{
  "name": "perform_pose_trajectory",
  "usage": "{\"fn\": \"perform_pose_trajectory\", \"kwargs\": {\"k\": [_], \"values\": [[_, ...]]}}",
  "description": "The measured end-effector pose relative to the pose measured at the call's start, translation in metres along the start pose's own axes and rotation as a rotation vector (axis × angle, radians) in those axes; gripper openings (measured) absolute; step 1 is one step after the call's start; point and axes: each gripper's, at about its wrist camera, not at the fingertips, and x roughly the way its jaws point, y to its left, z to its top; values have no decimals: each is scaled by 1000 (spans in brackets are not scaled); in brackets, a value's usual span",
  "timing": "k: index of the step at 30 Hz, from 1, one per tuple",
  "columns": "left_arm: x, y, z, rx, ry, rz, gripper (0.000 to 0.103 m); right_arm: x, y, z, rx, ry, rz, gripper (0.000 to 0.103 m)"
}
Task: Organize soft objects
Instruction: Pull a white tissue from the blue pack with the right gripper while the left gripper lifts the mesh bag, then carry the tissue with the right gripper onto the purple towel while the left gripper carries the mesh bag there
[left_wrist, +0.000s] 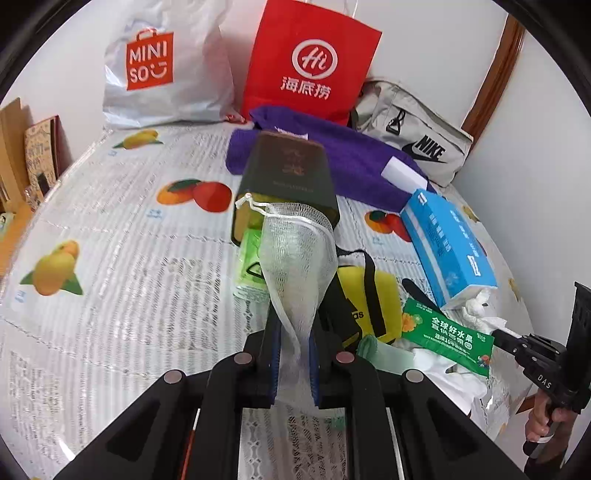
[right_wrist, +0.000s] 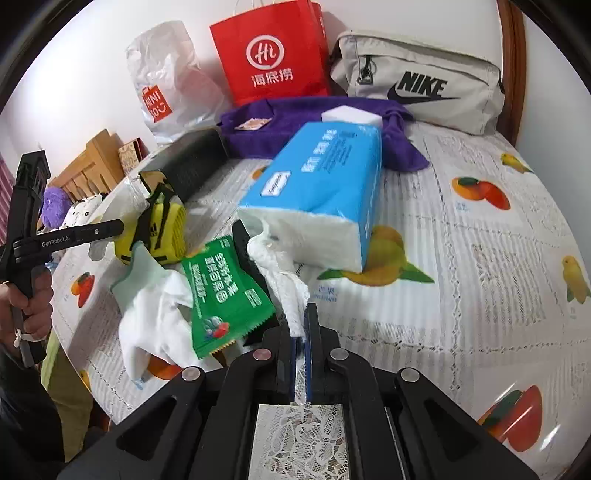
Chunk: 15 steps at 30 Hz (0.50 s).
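Basically, landmark: blue tissue pack (right_wrist: 317, 192); every place below is given from it.
left gripper (left_wrist: 295, 343): tongs narrow, pinched on the white mesh pouch (left_wrist: 295, 251); pouch stands up out of the tips, drawstring end on top, likely lifted clear of the clutter for sorting.
right gripper (right_wrist: 303, 325): tongs narrow, clamped on a tissue sheet (right_wrist: 280, 273) trailing from the pack's torn near end; reads as pulling it out or tucking it back, cannot tell which.
hand pose: left unit level, aimed toward the wall; right unit low, nose pointing at the pack's opening.
near pack: green snack packet (right_wrist: 221, 291) just beside the opening, white cloth (right_wrist: 155, 325) left of that.
left of pack: yellow adidas pouch (right_wrist: 162, 229), dark box (left_wrist: 288, 184) behind it.
beyond pack: purple towel (right_wrist: 280, 122), white sponge (right_wrist: 351, 114) on it.
farthest: red bag (right_wrist: 269, 55), Nike bag (right_wrist: 417, 81), Miniso bag (right_wrist: 162, 81) against the wall.
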Motion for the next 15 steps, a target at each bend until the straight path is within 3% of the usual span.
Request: {"fn": "perform_pose_trajectory", "kwargs": {"k": [15], "values": [[-22, 8, 28, -38, -47, 24, 13, -26, 8, 29, -25, -63, 43, 3]]}}
